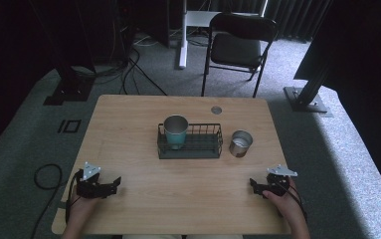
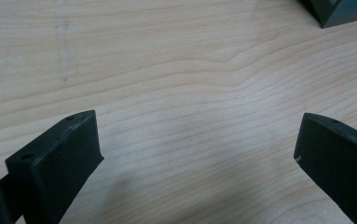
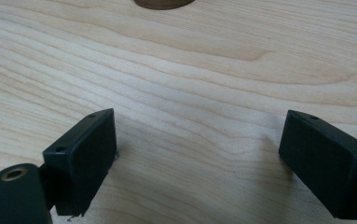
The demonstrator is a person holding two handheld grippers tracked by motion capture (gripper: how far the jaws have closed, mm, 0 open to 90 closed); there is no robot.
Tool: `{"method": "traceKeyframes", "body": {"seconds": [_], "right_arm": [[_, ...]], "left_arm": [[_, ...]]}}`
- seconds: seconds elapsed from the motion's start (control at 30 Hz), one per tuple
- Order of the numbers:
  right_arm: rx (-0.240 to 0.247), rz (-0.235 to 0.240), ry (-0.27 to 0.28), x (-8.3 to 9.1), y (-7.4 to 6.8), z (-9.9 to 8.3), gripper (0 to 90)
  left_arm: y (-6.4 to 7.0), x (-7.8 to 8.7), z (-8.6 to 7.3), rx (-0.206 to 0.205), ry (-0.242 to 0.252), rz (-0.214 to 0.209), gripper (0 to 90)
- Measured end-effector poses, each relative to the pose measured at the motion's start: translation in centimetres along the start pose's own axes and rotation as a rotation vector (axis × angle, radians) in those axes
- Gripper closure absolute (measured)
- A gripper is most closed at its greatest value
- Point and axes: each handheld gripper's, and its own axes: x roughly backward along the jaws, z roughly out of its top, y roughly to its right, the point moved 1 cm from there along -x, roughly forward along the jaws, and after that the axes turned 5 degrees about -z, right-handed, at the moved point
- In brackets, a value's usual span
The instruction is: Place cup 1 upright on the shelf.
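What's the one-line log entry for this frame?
left hand-held gripper: open, empty | right hand-held gripper: open, empty | teal cup: upright in wire basket | metal cup: right of basket

Your left gripper (image 1: 109, 188) and right gripper (image 1: 255, 186) are both matte black, blocky assemblies. Each carries a grey three-cornered plate on top, pale against the dark body, and a thin black cable trails back along each of your forearms. In the gripper views, your jaws are flat rectangular black blocks with small round holes in their upper faces.
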Motion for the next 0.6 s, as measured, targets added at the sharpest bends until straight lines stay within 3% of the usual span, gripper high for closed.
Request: {"method": "traceKeyframes", "body": {"seconds": [0.27,0.47,0.6], "right_arm": [[-0.001,0.0,0.0,0.0,0.0,0.0,10.7],[-0.001,0.0,0.0,0.0,0.0,0.0,10.7],[-0.001,0.0,0.0,0.0,0.0,0.0,10.7]], "left_arm": [[-1.1,0.4,-0.9,0.065,-0.02,0.068,1.1],[-1.2,0.2,-1.1,0.075,-0.044,0.12,1.1],[-1.3,0.1,-1.1,0.077,-0.052,0.125,1.2]]}}
